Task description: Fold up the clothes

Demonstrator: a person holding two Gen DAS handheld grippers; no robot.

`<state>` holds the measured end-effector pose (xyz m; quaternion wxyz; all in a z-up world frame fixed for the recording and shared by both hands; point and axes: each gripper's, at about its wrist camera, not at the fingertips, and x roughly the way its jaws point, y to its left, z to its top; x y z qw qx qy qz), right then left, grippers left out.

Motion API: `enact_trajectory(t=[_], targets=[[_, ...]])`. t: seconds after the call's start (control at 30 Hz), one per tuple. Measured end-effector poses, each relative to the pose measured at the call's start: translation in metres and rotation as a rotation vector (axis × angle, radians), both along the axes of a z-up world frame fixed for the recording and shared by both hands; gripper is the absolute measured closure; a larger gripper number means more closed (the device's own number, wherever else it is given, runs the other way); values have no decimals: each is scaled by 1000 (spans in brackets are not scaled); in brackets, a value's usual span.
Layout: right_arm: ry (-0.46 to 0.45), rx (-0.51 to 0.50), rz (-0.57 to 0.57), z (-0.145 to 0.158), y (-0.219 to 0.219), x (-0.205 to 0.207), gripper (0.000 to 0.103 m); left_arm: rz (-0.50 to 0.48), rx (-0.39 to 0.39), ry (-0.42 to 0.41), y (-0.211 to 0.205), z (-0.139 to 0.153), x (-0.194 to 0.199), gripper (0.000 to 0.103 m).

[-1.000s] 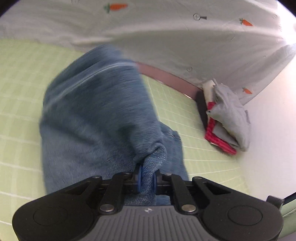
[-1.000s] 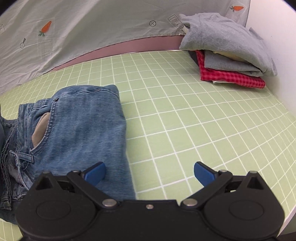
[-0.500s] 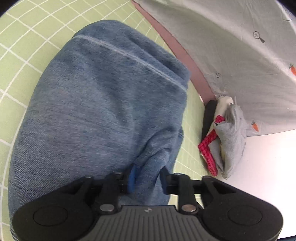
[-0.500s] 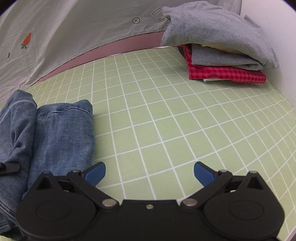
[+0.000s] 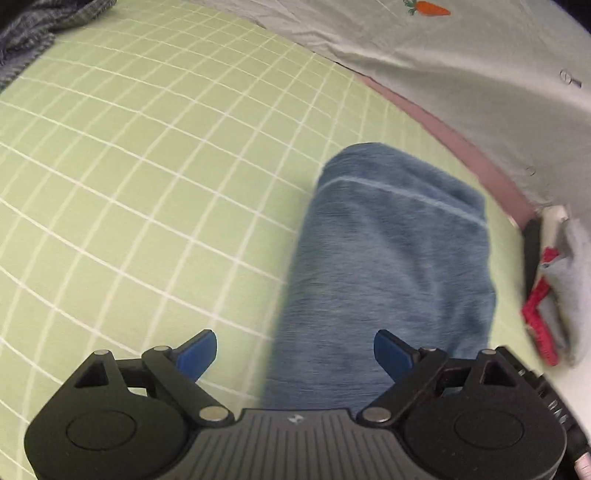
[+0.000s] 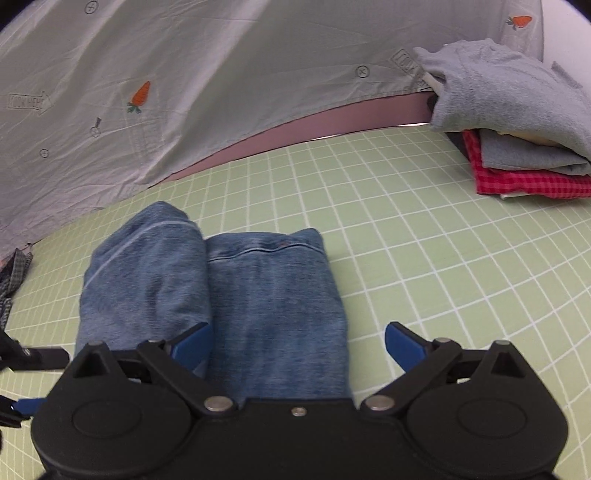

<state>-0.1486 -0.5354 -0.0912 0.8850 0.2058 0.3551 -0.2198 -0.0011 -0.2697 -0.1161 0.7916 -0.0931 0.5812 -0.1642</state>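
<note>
The blue jeans (image 6: 273,295) lie folded on the green grid mat (image 6: 424,258) as two thick layers side by side. My right gripper (image 6: 297,341) hovers over their near end, its jaws wide and closing, with the right-hand layer between them and no pad pressing on it. In the left wrist view the jeans (image 5: 399,258) show as a blurred roll. My left gripper (image 5: 295,350) is opening, and the denim's left edge lies between its jaws without being gripped. One of the left gripper's fingers (image 6: 40,356) shows at the right wrist view's left edge.
A stack of folded clothes (image 6: 517,147), grey on top of red check, sits at the mat's far right corner (image 5: 546,295). A grey sheet with carrot prints (image 6: 184,74) hangs along the back. A dark checked garment (image 5: 33,33) lies far left.
The left gripper let go of the denim fold, opened wide and drew back to the left. The jeans now lie folded over. The right gripper moved left over the jeans, its jaws slightly narrower.
</note>
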Motion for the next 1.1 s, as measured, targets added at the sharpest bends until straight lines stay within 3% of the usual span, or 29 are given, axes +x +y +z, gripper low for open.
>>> enact_trajectory(t=[0.1,0.2,0.3,0.33,0.4,0.43,0.47,0.6,0.7,0.77,0.8,0.87,0.93,1.0,1.1], targets=[[-6,3,53,-1,14,20,14,-48,117,-36,5,-5,5,11],[-11,38,124,-6,23,40,21,-93,123,-42,-1,-8,16,11],[20,61,188,-13,30,58,36,-125,120,-55,-9,-9,27,11],[33,65,208,-15,32,63,55,-135,119,-60,-11,-9,30,11],[28,40,251,-13,37,66,71,-143,88,-80,-14,-5,33,11],[8,32,266,-8,38,64,88,-146,68,-91,-16,-2,34,11],[-15,24,279,-3,39,62,90,-149,47,-102,-17,1,34,11],[-179,45,260,31,28,37,91,-203,-43,-165,-28,19,30,11],[-273,67,152,52,0,8,92,-271,-65,-205,-45,27,23,10],[-253,67,75,47,-20,-3,91,-305,-50,-183,-57,20,22,8],[-194,74,46,35,-29,-4,89,-321,-42,-172,-63,17,21,8],[-12,96,4,-1,-45,-2,71,-351,-7,-142,-75,7,20,8],[99,101,-10,-29,-48,-4,61,-383,-2,-129,-78,3,17,8],[65,137,-38,-34,-52,-13,59,-403,-4,-112,-84,0,17,6],[56,167,-59,-36,-63,-11,37,-416,3,-95,-91,-8,17,3]])
